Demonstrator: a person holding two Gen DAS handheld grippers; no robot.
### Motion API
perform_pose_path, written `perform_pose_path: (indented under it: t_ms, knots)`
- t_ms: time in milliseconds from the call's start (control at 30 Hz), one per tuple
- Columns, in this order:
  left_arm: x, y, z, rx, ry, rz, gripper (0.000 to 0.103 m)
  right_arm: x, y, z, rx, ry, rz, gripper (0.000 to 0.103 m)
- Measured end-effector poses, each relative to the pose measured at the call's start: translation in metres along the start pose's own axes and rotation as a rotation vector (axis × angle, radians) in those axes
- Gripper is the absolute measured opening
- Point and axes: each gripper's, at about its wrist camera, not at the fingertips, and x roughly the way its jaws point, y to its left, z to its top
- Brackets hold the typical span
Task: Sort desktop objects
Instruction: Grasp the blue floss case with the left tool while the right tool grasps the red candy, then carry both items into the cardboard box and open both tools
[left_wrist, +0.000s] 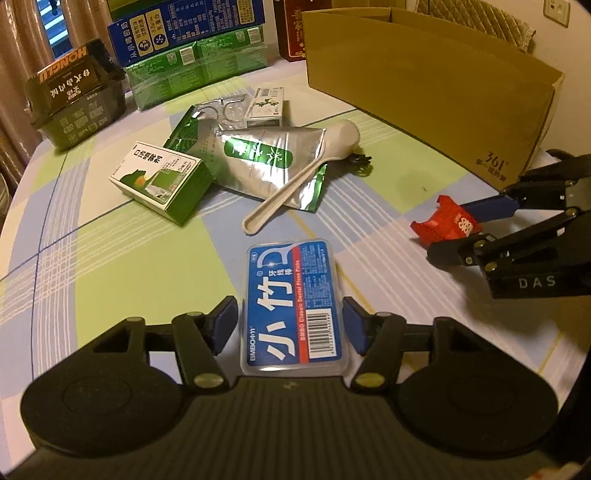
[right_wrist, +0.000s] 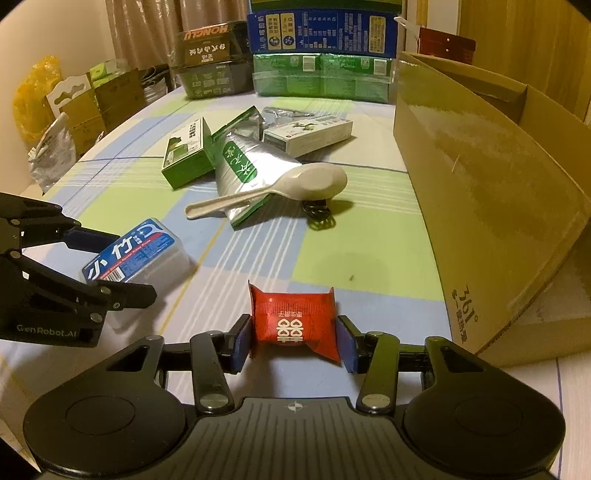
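A blue-labelled clear dental floss box (left_wrist: 291, 295) lies flat on the checked tablecloth between the fingers of my left gripper (left_wrist: 290, 325). The blue pads stand just off its long sides, so this gripper is open. In the right wrist view the same box (right_wrist: 136, 251) rests on the table inside the left gripper (right_wrist: 122, 266). My right gripper (right_wrist: 294, 343) is shut on a red foil packet (right_wrist: 293, 317), with both pads pressed against its ends. From the left wrist view the packet (left_wrist: 443, 221) looks bent into a curve in the right gripper (left_wrist: 448, 232).
A large open cardboard box (right_wrist: 480, 184) stands along the right. Mid-table lie a beige spoon (left_wrist: 295, 184), a silver-green pouch (left_wrist: 258, 158), a green carton (left_wrist: 162, 181), a white carton (left_wrist: 264, 107) and a dark clip (right_wrist: 317, 212). Stacked cartons and a black tub (left_wrist: 74, 99) line the far edge.
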Motion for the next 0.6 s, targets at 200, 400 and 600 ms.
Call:
perform_pose_path:
  t_ms: [200,400,600]
  knots:
    - [0.0022,0.0024,0.0009,-0.020,-0.008,0.005,0.064,0.0031,-0.0012,0.0013,0.020,-0.011,-0.002,0.056]
    - [0.0024,0.0053,0.0018,-0.049,-0.010,0.003,0.063,0.0052,-0.0005,0.0025,0.027,-0.020,-0.007,0.056]
    - [0.0036,0.0057,0.0037,-0.063,-0.006,-0.005,0.052,0.0052,-0.0006,0.0033,0.026,-0.025,-0.024,0.045]
